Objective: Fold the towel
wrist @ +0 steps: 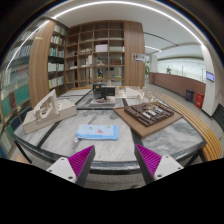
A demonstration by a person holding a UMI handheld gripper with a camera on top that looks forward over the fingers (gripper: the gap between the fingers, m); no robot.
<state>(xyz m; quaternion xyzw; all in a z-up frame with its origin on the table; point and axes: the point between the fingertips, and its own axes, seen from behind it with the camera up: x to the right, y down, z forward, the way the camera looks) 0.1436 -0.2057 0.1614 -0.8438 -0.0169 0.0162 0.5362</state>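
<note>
Pale-blue folded cloth towel (97, 131) lies flat on the grey marble-patterned table (60, 138), at twelve o'clock ahead of the hand-held gripper (115, 160), whose magenta-padded fingers (82, 160) stand wide apart, holding nothing.

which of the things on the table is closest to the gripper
The light blue folded towel, lying flat just ahead of the open gripper. The brown board and the white model sit farther back on the marble table.
</note>
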